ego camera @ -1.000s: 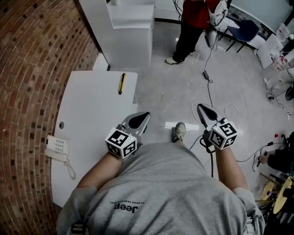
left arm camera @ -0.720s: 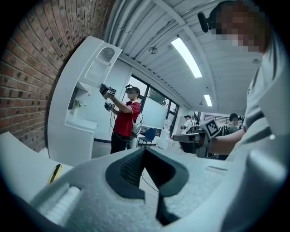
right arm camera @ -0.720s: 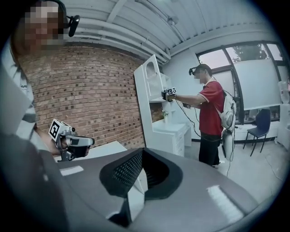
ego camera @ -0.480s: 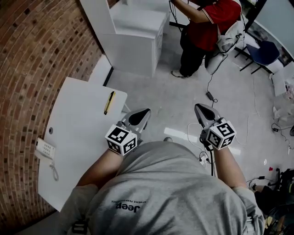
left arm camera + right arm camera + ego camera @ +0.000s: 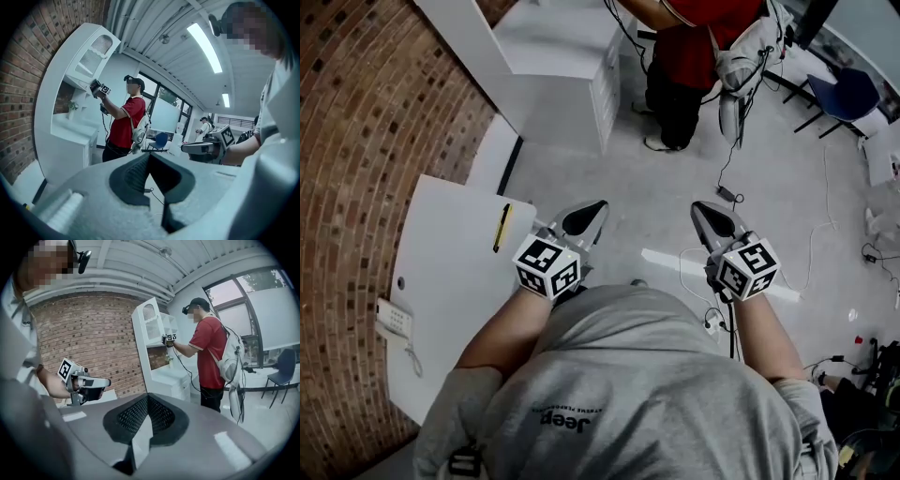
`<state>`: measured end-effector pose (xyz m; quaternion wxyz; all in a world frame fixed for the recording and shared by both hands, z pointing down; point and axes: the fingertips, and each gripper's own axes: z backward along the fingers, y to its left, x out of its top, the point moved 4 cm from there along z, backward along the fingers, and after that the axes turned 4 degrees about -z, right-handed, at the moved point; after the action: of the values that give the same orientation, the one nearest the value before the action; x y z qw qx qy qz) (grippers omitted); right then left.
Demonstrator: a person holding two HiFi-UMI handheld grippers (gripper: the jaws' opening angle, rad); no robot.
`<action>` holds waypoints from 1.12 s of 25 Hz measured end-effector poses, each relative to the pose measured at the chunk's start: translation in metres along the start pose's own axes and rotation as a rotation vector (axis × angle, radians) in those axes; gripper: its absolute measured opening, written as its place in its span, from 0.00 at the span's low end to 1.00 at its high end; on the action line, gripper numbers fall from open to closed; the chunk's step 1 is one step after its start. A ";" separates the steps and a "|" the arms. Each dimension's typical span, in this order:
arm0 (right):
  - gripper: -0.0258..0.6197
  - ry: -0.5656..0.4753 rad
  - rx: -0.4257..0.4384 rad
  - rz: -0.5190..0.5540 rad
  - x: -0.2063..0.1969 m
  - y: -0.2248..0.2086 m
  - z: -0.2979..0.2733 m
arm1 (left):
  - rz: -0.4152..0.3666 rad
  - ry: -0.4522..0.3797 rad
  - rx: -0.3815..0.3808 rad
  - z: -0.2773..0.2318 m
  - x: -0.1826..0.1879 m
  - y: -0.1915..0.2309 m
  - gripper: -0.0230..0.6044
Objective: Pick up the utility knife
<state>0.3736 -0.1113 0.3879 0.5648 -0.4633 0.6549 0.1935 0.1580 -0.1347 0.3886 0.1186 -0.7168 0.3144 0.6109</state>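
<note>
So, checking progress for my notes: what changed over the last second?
The wearer moved: the white table and utility knife slid left and down in the head view; the person in red came closer. Nothing was grasped. The left gripper and right gripper stay shut and empty.

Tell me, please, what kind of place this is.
Probably an indoor lab or workroom used for recording. It has a brick wall, a white table with a telephone and the utility knife, loose cables on the floor, and another person in a red shirt at a white cabinet.
</note>
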 end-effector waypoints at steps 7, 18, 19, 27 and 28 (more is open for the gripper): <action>0.05 -0.023 -0.150 -0.057 -0.010 -0.009 -0.009 | -0.006 0.039 -0.109 -0.020 -0.002 0.034 0.04; 0.05 -0.047 -0.271 -0.083 -0.002 -0.002 -0.002 | -0.027 0.052 -0.210 -0.022 0.007 0.047 0.04; 0.05 -0.046 -0.270 -0.079 0.000 -0.002 -0.002 | -0.027 0.050 -0.208 -0.022 0.007 0.047 0.04; 0.05 -0.045 -0.260 -0.076 0.000 -0.010 -0.002 | -0.024 0.042 -0.190 -0.021 0.006 0.044 0.04; 0.05 -0.044 -0.258 -0.075 0.000 -0.010 -0.002 | -0.024 0.041 -0.188 -0.021 0.005 0.044 0.04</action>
<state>0.3809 -0.1176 0.3913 0.5218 -0.5517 0.5942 0.2651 0.1491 -0.1820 0.3976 0.0518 -0.7409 0.2496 0.6213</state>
